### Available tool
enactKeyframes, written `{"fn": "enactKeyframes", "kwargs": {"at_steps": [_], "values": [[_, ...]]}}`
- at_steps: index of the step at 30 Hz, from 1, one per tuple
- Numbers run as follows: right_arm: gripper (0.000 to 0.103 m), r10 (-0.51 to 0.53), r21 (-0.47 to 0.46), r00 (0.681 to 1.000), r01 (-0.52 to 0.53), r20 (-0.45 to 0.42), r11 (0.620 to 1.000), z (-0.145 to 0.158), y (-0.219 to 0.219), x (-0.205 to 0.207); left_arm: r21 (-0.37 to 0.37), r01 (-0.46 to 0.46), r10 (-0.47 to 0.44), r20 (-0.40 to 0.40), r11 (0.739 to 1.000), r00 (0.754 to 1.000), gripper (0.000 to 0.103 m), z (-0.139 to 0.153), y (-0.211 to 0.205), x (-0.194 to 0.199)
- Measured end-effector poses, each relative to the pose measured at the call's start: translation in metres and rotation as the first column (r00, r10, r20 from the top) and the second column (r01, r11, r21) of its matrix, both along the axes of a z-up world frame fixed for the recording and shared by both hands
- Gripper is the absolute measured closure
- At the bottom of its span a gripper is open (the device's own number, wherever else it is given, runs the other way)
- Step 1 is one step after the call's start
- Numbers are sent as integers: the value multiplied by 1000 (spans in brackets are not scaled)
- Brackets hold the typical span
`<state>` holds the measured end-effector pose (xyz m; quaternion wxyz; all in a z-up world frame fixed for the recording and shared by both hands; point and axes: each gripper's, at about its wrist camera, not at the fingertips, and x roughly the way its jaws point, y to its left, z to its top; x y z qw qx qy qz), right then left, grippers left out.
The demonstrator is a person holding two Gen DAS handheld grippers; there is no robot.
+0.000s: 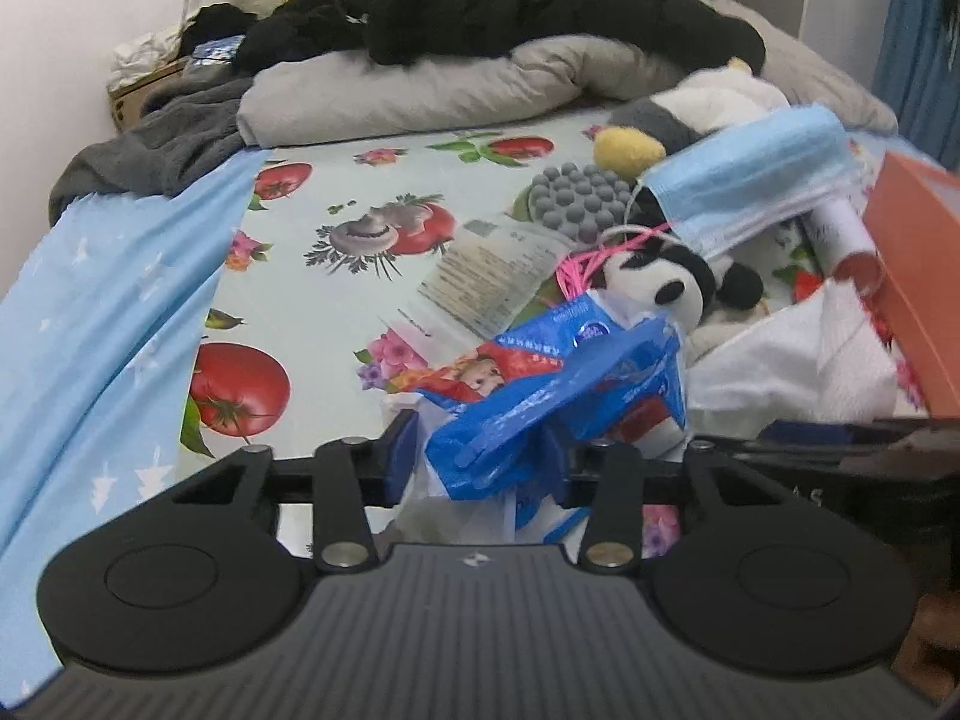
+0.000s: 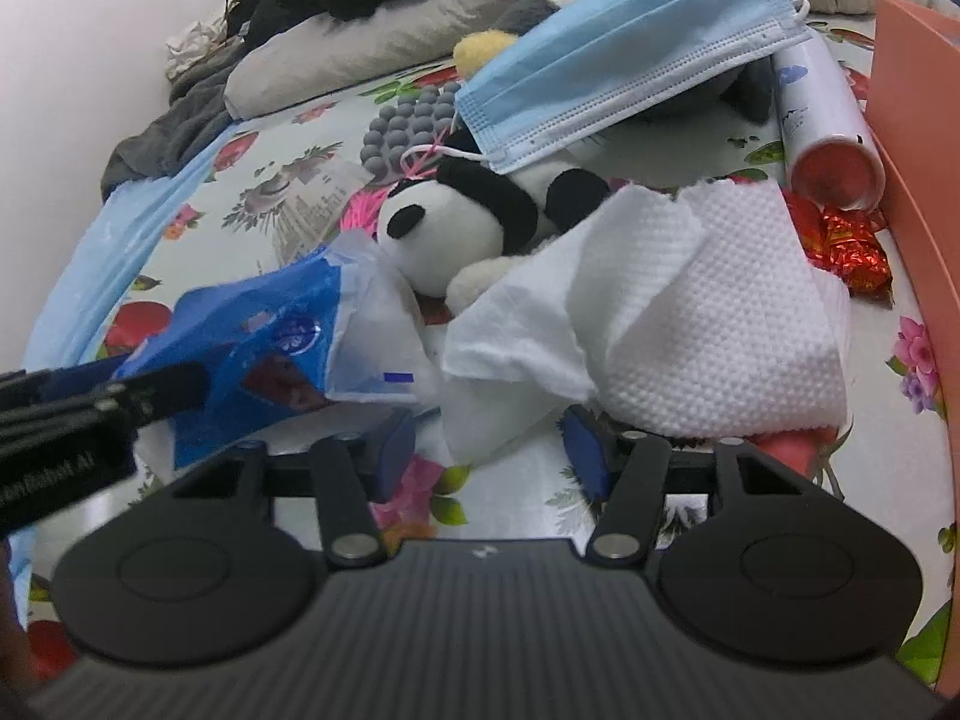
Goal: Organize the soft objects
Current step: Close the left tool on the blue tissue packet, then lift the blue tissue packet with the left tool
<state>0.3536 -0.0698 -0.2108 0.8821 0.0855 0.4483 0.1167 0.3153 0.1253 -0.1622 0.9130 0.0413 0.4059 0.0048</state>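
Observation:
A small panda plush [image 1: 666, 282] [image 2: 456, 222] lies on the patterned bed sheet, with a blue face mask [image 1: 756, 186] [image 2: 624, 54] draped above it. A blue plastic tissue wrapper [image 1: 552, 402] [image 2: 264, 336] sits between the fingers of my left gripper [image 1: 480, 456], which looks closed on it. White paper towels [image 2: 690, 312] [image 1: 798, 360] lie crumpled just ahead of my right gripper [image 2: 489, 450], which is open with a corner of the towel between its fingers. A larger grey-and-white plush [image 1: 690, 108] lies behind.
An orange box [image 2: 918, 192] [image 1: 918, 276] stands at the right. A white spray can with a red cap [image 2: 822, 114], a red foil wrapper [image 2: 846, 246], a grey bumpy massage ball [image 1: 576, 198] and a printed packet [image 1: 486, 276] lie around. Grey bedding [image 1: 420, 90] and black clothes [image 1: 510, 6] are piled behind.

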Motion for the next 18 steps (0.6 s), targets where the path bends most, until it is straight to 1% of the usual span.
{"fn": "enactKeyframes", "kwargs": {"at_steps": [2,3,5,6,8,11,15,18], "values": [[77,-7,-13,1000,7,-4,1000,1,-2,0,-28,-16,17,11,999,1000,62,-1,3,0],[79,-3,-2,1000,3,-18,1000,0,-3,0,-41,-26,26,19,999,999,63,0,4,-1],[89,2,-1,1000,-2,-20,1000,3,-4,-2,-77,-51,54,33,996,998,65,1,6,-5],[92,6,-8,1000,-6,-11,1000,6,-5,-5,-89,-58,61,35,994,998,65,1,6,-7],[93,14,-4,1000,-14,0,1000,12,-7,-10,-110,-66,71,42,992,997,66,4,5,-12],[95,26,-3,1000,-26,10,1000,22,-12,-19,-148,-107,114,40,983,993,67,9,2,-23],[96,41,2,999,-41,10,999,31,-23,-36,-152,-146,155,49,977,987,67,16,-5,-42],[96,50,-5,999,-49,13,999,35,-31,-52,-181,-195,205,39,964,978,67,18,-5,-60]]}}
